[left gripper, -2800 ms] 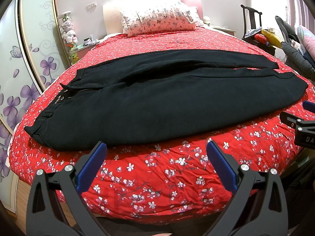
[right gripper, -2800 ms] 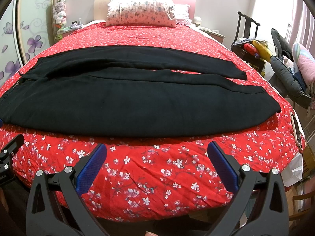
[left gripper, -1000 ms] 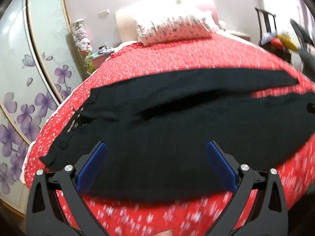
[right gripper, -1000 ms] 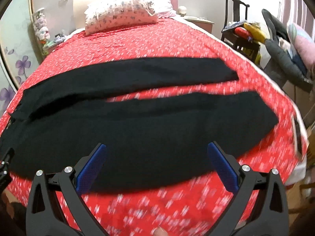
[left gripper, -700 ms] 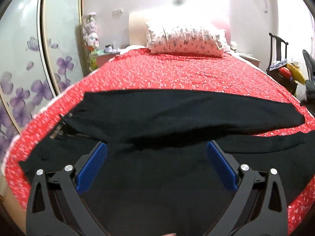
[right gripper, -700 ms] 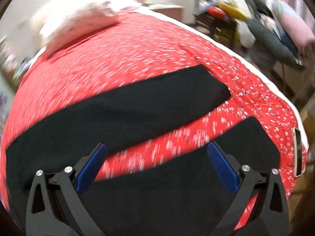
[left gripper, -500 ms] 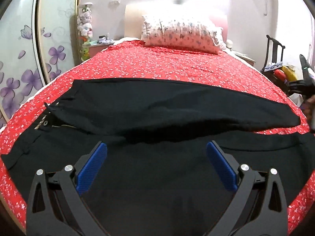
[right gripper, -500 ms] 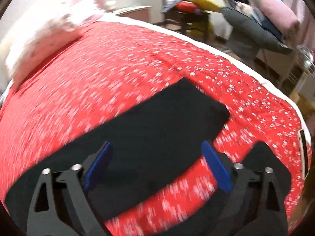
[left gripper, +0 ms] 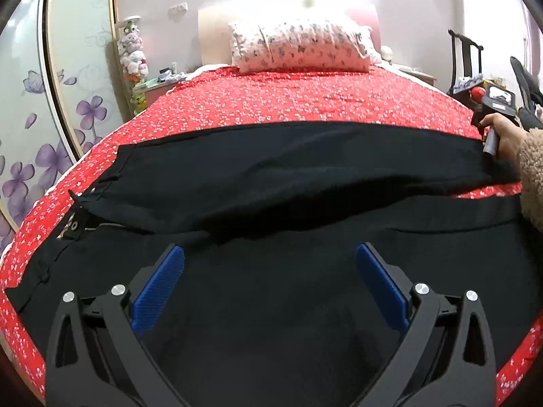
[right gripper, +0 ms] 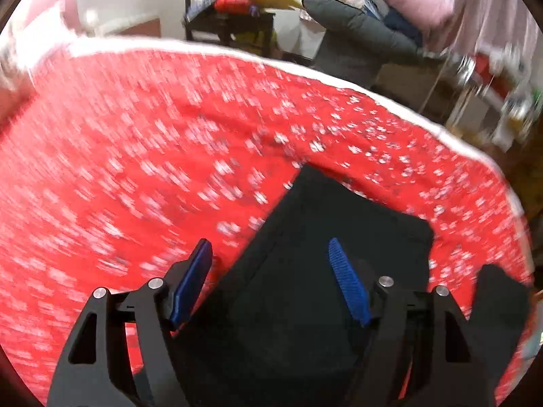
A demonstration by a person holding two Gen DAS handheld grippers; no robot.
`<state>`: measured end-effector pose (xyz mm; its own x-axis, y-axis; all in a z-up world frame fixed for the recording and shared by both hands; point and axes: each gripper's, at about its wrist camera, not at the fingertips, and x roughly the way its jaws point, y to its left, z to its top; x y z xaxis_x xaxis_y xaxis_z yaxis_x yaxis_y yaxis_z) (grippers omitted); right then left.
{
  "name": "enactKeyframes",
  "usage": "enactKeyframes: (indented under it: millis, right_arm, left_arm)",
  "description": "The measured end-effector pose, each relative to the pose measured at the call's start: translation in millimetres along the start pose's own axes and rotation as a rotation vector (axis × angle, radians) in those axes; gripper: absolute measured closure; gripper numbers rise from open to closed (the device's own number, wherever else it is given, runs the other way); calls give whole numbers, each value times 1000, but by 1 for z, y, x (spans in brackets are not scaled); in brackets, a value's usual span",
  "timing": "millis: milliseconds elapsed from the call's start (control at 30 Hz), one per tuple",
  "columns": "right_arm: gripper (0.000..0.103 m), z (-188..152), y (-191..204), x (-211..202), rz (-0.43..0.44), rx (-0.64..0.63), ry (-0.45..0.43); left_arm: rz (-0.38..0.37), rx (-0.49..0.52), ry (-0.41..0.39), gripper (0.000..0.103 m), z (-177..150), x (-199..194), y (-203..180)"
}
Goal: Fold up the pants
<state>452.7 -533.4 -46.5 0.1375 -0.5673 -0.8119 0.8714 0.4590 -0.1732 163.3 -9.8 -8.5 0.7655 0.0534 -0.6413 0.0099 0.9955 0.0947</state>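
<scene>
Black pants [left gripper: 271, 183] lie flat across the red flowered bed [left gripper: 305, 101], waist at the left, two legs running right. My left gripper [left gripper: 269, 278] is open and empty, hovering over the near leg close to the crotch. My right gripper [right gripper: 269, 273] is open, low over the hem end of the far leg [right gripper: 339, 224], the hem edge between its blue pads [right gripper: 346, 285]. In the left wrist view the right gripper's body [left gripper: 492, 101] and the hand holding it show at the far leg's end.
A flowered pillow [left gripper: 298, 44] lies at the headboard. A wardrobe with purple flowers [left gripper: 51, 118] stands left of the bed. A chair with clothes and a grey jacket [right gripper: 356, 27] stand past the bed's right edge [right gripper: 441, 129].
Both grippers have moved forward from the bed's near edge over the pants. The right gripper swung right to the far leg's hem and narrowed its opening a little.
</scene>
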Motion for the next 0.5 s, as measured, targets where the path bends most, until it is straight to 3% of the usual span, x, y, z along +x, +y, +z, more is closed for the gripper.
enactKeyframes:
  millis: [67,133,200,300,433,500]
  right_arm:
    - [31,-6,0,7,8,-13,-13]
    - [39,-11,-9,5,62,28,-33]
    - [64,-9,-16,3,90,42,-29]
    - [84,-9,-27,1,161,69,-12]
    - [94,-8,-52,4,303,142,11]
    - [96,-11,-72,6,426,199,26]
  left_arm:
    - [4,4,6,2,-1,1,-1]
    - [0,4,12,2,-1,2,0]
    - [-18,4,21,2,-1,2,0]
    - [-52,1,40,2,-3,3,1]
    - [-91,-32,26,2,-2,-1,7]
    - [-110,-66,19,2,-1,-3,12]
